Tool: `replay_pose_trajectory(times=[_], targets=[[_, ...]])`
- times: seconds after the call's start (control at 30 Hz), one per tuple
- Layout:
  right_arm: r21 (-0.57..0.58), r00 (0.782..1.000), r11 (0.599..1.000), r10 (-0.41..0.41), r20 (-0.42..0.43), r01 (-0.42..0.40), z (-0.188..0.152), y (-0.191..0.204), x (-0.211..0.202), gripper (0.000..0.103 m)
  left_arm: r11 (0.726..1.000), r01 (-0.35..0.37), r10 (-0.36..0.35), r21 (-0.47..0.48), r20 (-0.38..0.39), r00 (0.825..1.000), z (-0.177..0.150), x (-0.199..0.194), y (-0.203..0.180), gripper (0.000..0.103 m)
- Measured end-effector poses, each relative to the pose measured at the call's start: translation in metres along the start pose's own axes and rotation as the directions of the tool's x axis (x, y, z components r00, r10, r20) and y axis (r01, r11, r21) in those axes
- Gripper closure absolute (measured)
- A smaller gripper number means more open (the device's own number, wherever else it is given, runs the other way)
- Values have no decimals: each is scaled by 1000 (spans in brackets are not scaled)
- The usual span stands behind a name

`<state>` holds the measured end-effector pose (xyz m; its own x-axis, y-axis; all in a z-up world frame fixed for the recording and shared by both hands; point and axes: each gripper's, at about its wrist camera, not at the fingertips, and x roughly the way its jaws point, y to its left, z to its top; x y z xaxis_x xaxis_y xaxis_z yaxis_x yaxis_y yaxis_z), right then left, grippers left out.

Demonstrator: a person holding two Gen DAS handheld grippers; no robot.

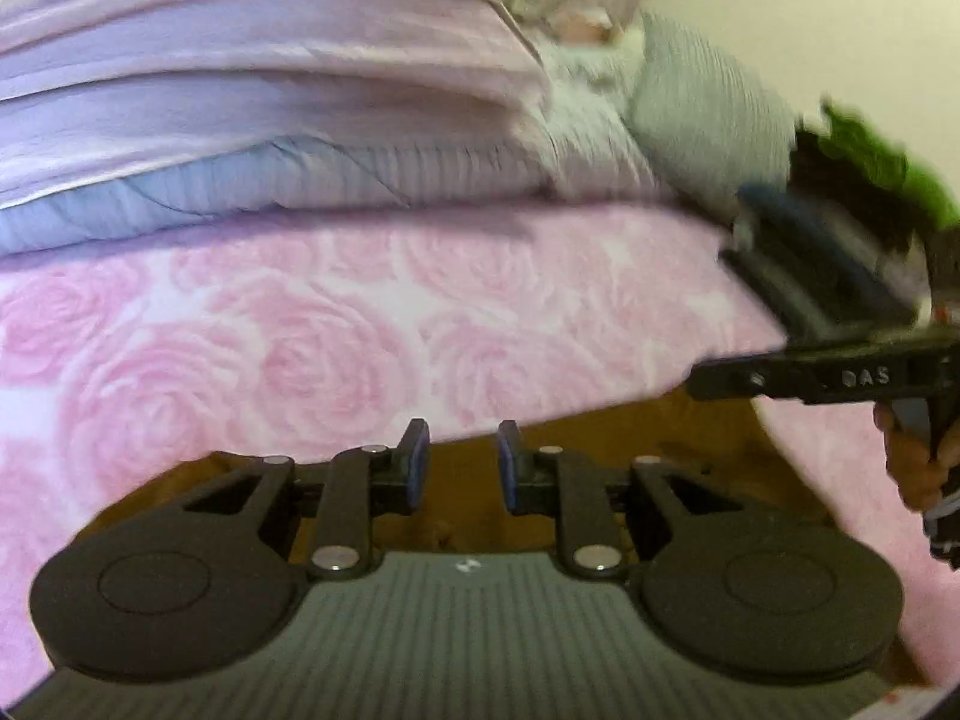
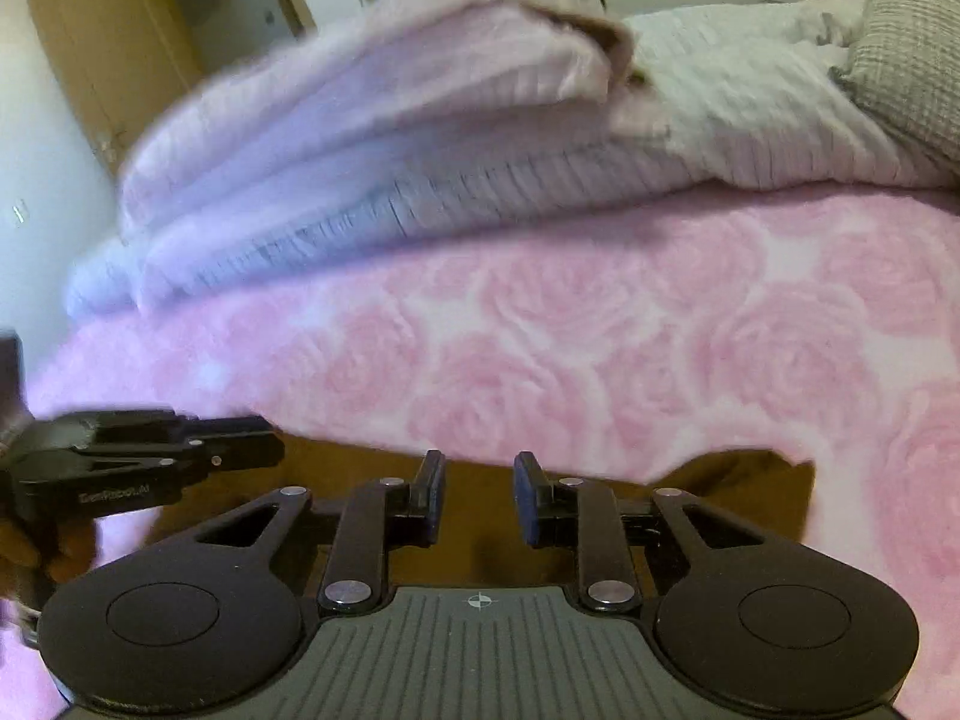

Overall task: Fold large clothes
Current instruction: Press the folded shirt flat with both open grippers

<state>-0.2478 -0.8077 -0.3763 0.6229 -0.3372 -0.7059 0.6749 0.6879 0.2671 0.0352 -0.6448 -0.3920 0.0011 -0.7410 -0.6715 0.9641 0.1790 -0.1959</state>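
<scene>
A brown garment [image 1: 474, 456] lies at the near edge of the pink rose-patterned bed cover [image 1: 312, 324], right under my left gripper [image 1: 462, 468], which is open with nothing between its blue pads. In the right wrist view the same brown garment [image 2: 480, 516] spreads below my right gripper [image 2: 480, 495], also open and empty. The right gripper body [image 1: 840, 372] shows at the right of the left wrist view, held by a hand [image 1: 918, 468]. The left gripper body [image 2: 138, 468] shows at the left of the right wrist view.
A folded lilac and pale blue quilt stack [image 1: 258, 102] lies across the back of the bed. The same stack [image 2: 372, 138] fills the upper left of the right wrist view. A grey pillow [image 2: 906, 54] sits far right, and a wooden door [image 2: 108, 42] stands behind.
</scene>
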Motion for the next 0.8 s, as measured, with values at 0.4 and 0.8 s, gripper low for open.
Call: replay_pose_trajectory(times=[0.4, 0.8], targets=[[-185, 994, 978, -102, -47, 92, -63, 42, -58, 82, 990, -142, 143, 24, -42, 989, -53, -67, -50, 85], [-141, 948, 981, -164, -273, 130, -257, 67, -203, 82, 969, -245, 220, -41, -319, 922, -220, -209, -92, 84]])
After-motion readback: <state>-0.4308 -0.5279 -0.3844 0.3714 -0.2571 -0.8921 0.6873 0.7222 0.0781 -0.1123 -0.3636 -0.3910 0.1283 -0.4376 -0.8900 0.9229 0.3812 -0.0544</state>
